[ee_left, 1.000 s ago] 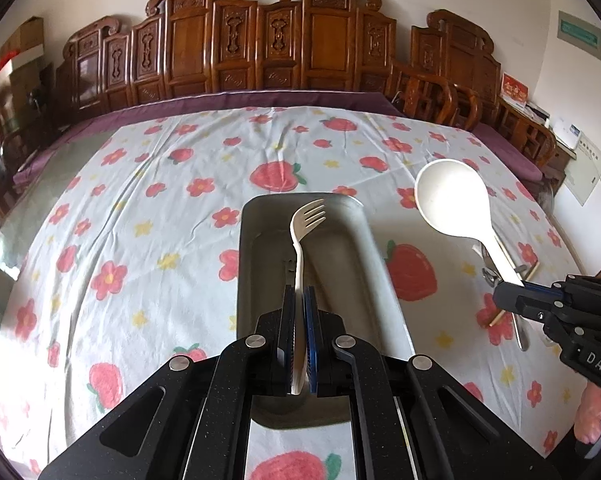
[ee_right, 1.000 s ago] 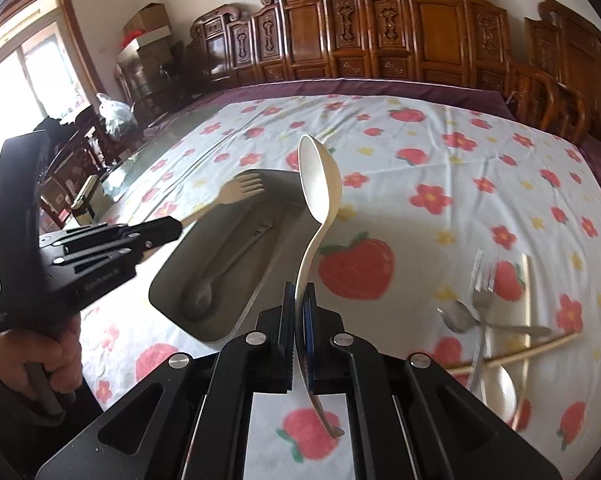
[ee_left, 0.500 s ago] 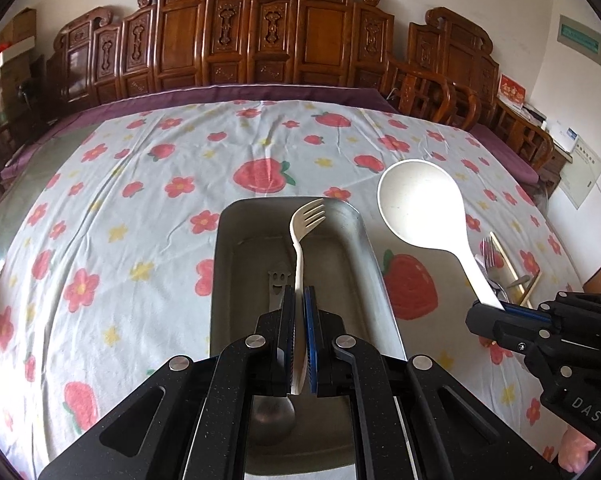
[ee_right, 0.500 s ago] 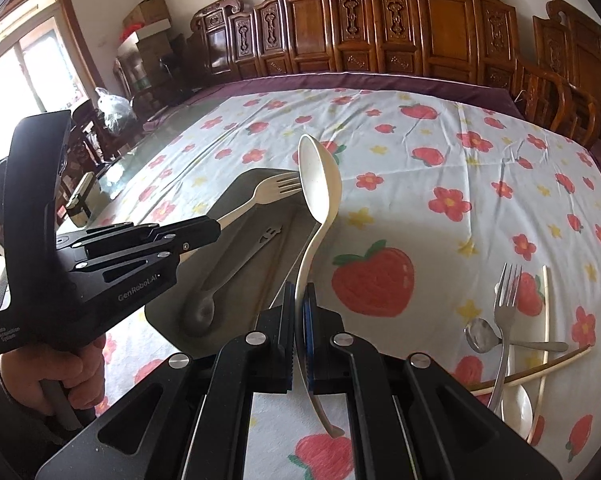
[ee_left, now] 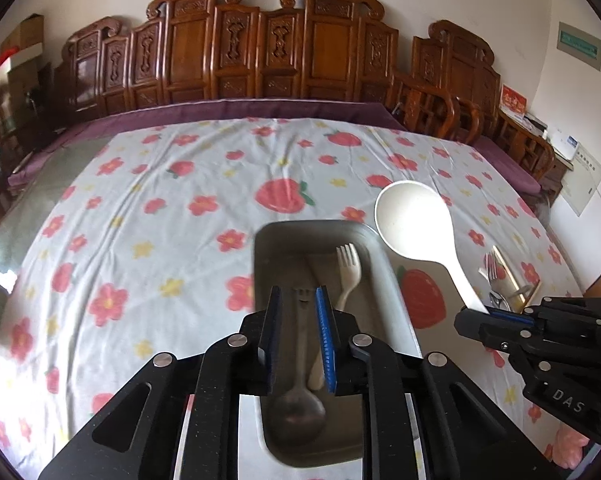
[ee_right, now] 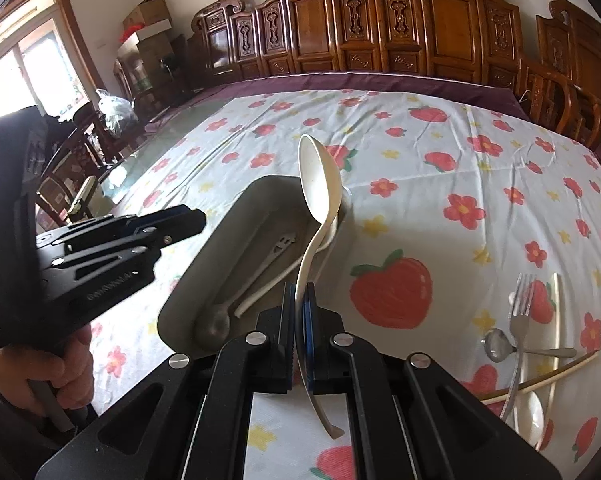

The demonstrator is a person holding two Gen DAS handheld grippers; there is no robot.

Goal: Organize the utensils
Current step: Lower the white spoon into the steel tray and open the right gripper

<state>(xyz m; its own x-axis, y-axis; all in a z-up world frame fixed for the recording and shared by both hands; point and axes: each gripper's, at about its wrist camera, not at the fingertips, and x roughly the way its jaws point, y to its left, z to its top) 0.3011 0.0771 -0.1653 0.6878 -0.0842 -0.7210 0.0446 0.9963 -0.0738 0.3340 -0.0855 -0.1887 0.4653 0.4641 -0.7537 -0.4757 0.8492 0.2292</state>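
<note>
A grey metal tray (ee_left: 396,280) lies on the strawberry tablecloth. In it lie a metal spoon (ee_left: 298,400) and a cream plastic fork (ee_left: 348,268). My left gripper (ee_left: 298,300) is open and empty above the tray's near end. My right gripper (ee_right: 299,292) is shut on a large cream spoon (ee_right: 316,176), bowl held up over the tray's far right corner (ee_right: 340,216). The spoon also shows in the left wrist view (ee_left: 416,220). The tray (ee_right: 204,280), metal spoon (ee_right: 216,324) and plastic fork (ee_right: 268,284) show in the right wrist view.
To the right of the tray lie a metal fork (ee_right: 518,328), a small metal spoon (ee_right: 500,346), chopsticks (ee_right: 556,372) and a white spoon (ee_right: 530,420). Carved wooden chairs (ee_left: 260,52) line the table's far edge. The left gripper's body (ee_right: 80,248) is at the left.
My left gripper opened and let go of the plastic fork, which now lies in the tray. The right gripper brought the big spoon closer over the tray.
</note>
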